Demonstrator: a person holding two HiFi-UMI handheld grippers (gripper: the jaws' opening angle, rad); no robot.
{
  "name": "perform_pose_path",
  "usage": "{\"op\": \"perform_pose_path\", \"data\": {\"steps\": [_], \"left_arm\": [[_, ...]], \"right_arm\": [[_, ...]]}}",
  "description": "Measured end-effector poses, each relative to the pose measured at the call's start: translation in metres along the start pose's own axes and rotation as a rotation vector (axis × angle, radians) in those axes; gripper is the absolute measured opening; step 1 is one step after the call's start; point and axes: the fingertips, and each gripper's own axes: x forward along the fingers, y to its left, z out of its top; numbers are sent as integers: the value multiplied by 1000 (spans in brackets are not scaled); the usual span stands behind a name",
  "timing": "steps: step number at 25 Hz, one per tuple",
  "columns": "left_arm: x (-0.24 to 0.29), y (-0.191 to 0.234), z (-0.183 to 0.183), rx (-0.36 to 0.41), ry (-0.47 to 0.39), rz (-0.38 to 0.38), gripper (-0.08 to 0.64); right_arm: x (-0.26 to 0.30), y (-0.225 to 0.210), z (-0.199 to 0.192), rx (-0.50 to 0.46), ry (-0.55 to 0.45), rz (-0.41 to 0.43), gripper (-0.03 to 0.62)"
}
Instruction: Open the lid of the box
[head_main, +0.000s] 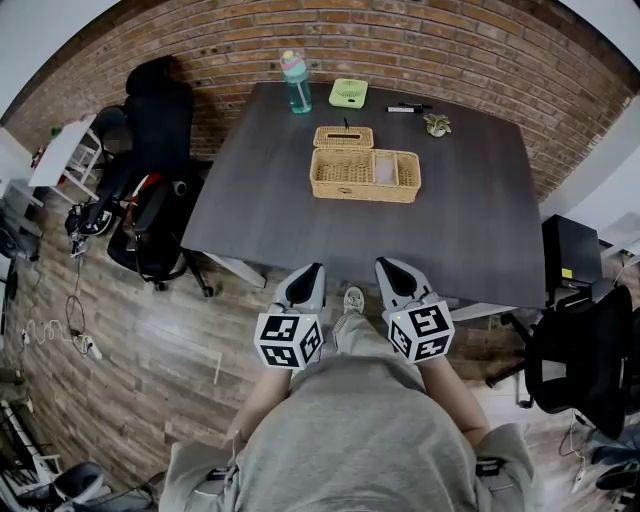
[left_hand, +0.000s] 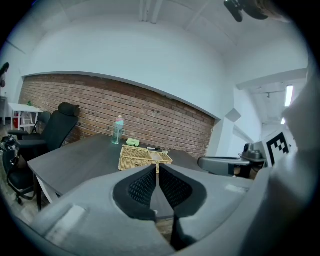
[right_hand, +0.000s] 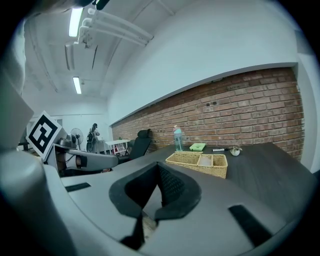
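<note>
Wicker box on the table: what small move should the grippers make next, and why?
Probably reach both forward over the table toward the box. The left gripper and right gripper are shut, empty, and held near the table's near edge, well short of the box at mid-table.

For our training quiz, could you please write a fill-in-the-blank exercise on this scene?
1. The jaws of the left gripper and right gripper are ____, holding nothing.
2. The bottle has a ____ cap.
3. The wall behind the table is made of ____.
Missing words: shut; pink; brick.
</note>
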Motion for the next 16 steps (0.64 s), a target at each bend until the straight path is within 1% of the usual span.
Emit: {"op": "perform_pose_path", "data": {"steps": [16], "left_arm": [[6, 1, -1, 0, 4, 12, 29]], "right_arm": [[5, -6, 0, 13, -3, 8, 2]]}}
